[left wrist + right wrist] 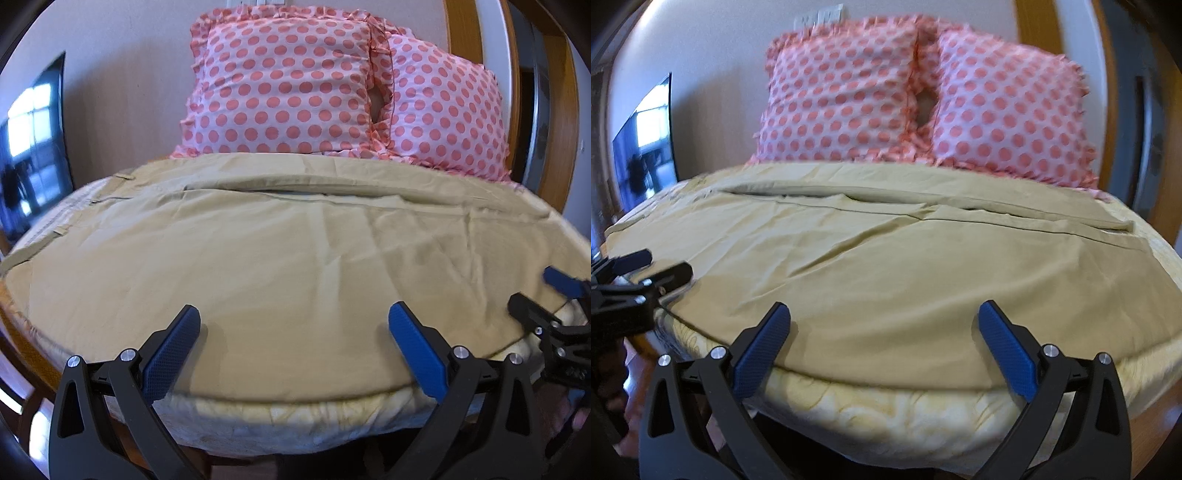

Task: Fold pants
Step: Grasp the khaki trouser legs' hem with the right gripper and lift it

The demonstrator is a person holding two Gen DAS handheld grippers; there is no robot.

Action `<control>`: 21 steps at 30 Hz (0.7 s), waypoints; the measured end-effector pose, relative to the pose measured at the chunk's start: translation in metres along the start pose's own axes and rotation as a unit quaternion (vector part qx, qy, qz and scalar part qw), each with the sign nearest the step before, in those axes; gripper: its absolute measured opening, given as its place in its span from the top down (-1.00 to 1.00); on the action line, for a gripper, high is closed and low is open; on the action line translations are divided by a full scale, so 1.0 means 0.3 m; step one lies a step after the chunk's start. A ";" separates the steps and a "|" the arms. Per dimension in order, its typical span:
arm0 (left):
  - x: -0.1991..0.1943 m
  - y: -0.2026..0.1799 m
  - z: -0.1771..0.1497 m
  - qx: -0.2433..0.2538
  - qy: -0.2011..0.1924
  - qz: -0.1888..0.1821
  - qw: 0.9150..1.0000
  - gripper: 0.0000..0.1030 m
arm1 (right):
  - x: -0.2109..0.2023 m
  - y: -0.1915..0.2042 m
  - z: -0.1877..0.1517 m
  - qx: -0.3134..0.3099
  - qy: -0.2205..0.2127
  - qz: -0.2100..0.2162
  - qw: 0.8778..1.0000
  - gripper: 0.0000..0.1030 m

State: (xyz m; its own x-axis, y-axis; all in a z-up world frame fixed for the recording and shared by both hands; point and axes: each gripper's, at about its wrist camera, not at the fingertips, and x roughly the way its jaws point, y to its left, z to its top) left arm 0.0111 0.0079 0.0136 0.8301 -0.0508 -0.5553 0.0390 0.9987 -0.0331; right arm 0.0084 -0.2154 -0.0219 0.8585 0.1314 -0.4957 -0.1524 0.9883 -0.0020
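Hand-held gripper left and right are both hovering wide, holding nothing, at 6 o'clock of khaki pants lying flat across the bed; soft, light cloth, probably best pinched at the near hem.

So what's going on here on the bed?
A person holds a two-finger gripper in each hand over tan pants spread flat across the bed, waistband to the left, two polka-dot pillows behind. The left gripper and right gripper are both open at the near edge of the fabric, gripping nothing. No fold looks to have been made yet.
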 end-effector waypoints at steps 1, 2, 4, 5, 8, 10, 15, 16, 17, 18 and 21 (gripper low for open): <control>-0.011 0.007 0.040 -0.009 -0.001 -0.007 1.000 -0.97 | -0.004 -0.035 0.041 0.005 0.000 -0.007 1.000 -0.97; -0.011 0.020 0.081 -0.021 -0.006 -0.006 1.000 -0.97 | -0.015 -0.075 0.081 0.014 -0.011 -0.012 1.000 -0.97; -0.014 0.046 0.143 -0.032 -0.018 0.001 0.999 -0.97 | -0.023 -0.175 0.187 0.039 -0.035 -0.034 0.998 -0.97; -0.003 0.058 0.194 -0.036 -0.029 0.011 0.999 -0.97 | -0.007 -0.240 0.251 0.051 -0.042 -0.054 0.996 -0.97; 0.048 0.077 0.284 -0.033 -0.040 0.047 0.998 -0.97 | 0.090 -0.404 0.400 0.076 -0.037 -0.119 0.989 -0.97; 0.085 0.087 0.321 -0.036 -0.038 0.062 0.997 -0.97 | 0.207 -0.542 0.495 0.100 -0.015 -0.176 0.979 -0.96; 0.183 0.116 0.390 -0.046 -0.035 0.092 0.994 -0.97 | 0.540 -0.877 0.631 0.213 0.076 -0.251 0.941 -0.59; 0.208 0.121 0.396 -0.050 -0.028 0.090 0.994 -0.97 | 0.610 -0.948 0.643 0.240 0.096 -0.264 0.929 -0.49; 0.230 0.126 0.402 -0.053 -0.016 0.082 0.995 -0.97 | 0.653 -0.988 0.646 0.256 0.106 -0.272 0.922 -0.44; 0.236 0.131 0.400 -0.054 -0.010 0.075 0.996 -0.97 | 0.696 -1.025 0.651 0.271 0.116 -0.279 0.914 -0.36; 0.263 0.145 0.398 -0.065 0.005 0.041 0.997 -0.97 | 0.788 -1.109 0.667 0.314 0.123 -0.291 0.895 -0.34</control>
State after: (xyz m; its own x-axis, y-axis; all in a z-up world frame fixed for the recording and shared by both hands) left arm 0.1448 0.0481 0.0675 0.8215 0.0294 -0.5695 -0.1014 0.9903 -0.0951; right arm 0.3600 -0.4977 0.0353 0.5574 -0.3655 -0.7455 0.6576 0.7425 0.1277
